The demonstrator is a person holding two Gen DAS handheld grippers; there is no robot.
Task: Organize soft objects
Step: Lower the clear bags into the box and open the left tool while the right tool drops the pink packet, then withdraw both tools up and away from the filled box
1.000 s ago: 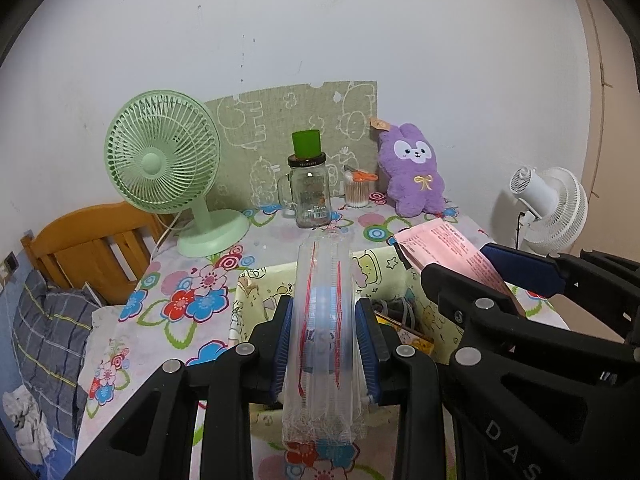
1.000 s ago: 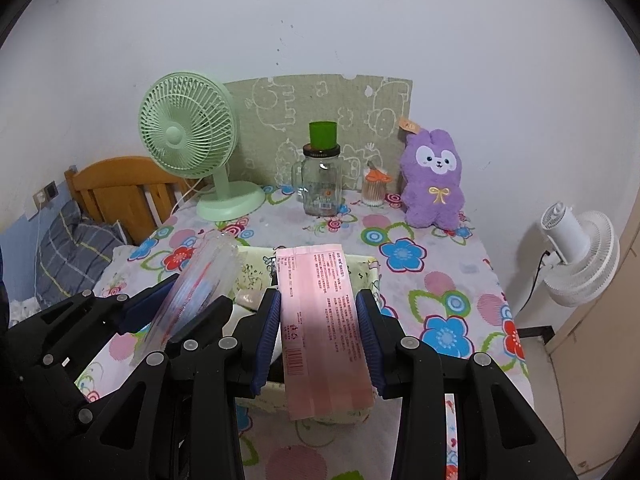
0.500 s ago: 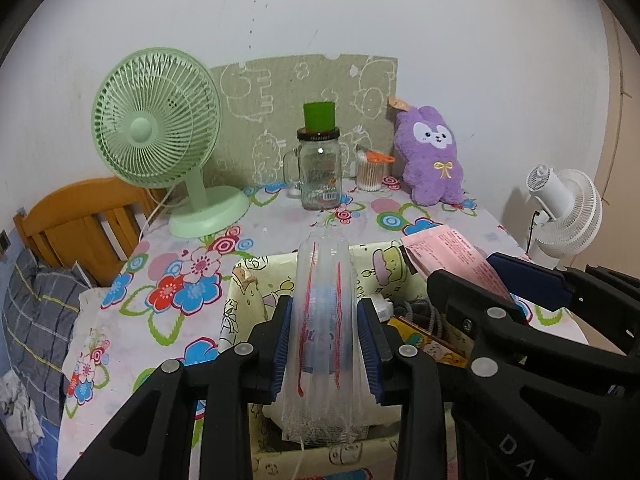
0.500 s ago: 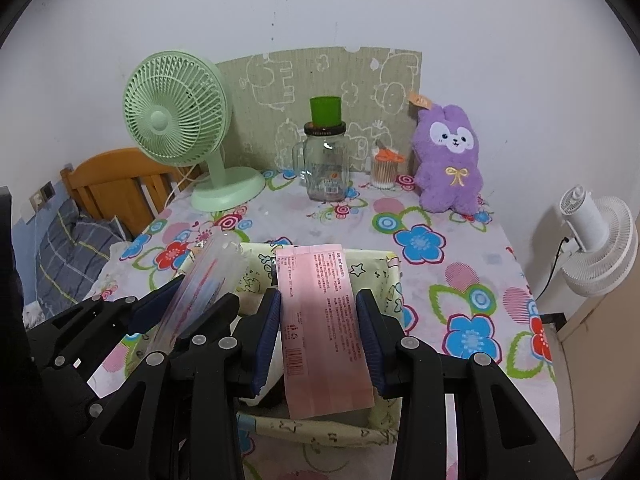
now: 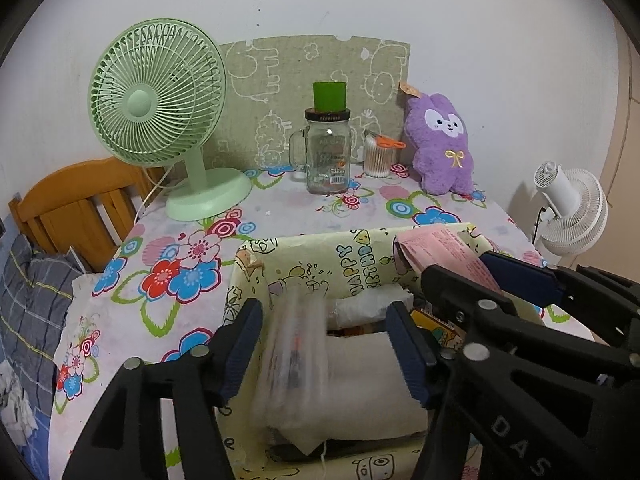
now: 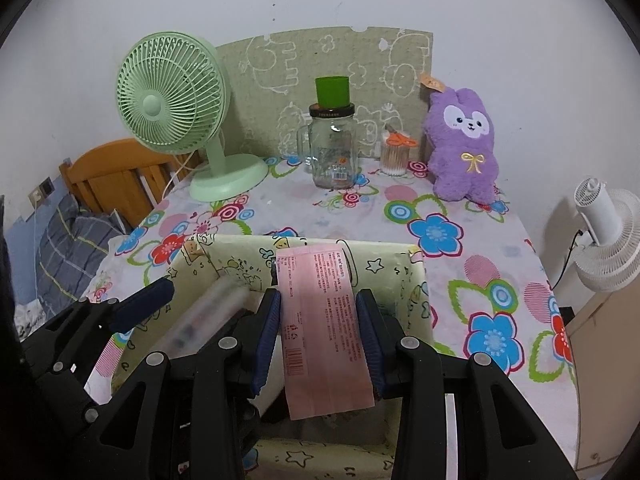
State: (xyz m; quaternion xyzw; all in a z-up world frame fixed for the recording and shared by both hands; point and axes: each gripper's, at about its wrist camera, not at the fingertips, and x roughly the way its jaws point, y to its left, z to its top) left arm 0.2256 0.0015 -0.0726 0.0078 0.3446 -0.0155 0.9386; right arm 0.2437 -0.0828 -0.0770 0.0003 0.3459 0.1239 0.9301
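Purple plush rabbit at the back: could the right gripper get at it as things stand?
Probably not yet: the right gripper is shut on the pink packet over the yellow box. The tablecloth toward the purple plush rabbit looks bare.

A lived-in home, and a bedroom corner at that. There's a small table under a floral tablecloth (image 6: 452,248), pushed against a plain white wall. On it sit a mint-green plastic desk fan (image 5: 160,112), a clear glass mug jar with a black lid (image 6: 334,148) and a purple plush bunny (image 6: 464,144). Off to the left, an orange wooden headboard (image 5: 76,204) and grey checked bedding (image 5: 28,304). On the right, a white floor fan (image 6: 608,236).
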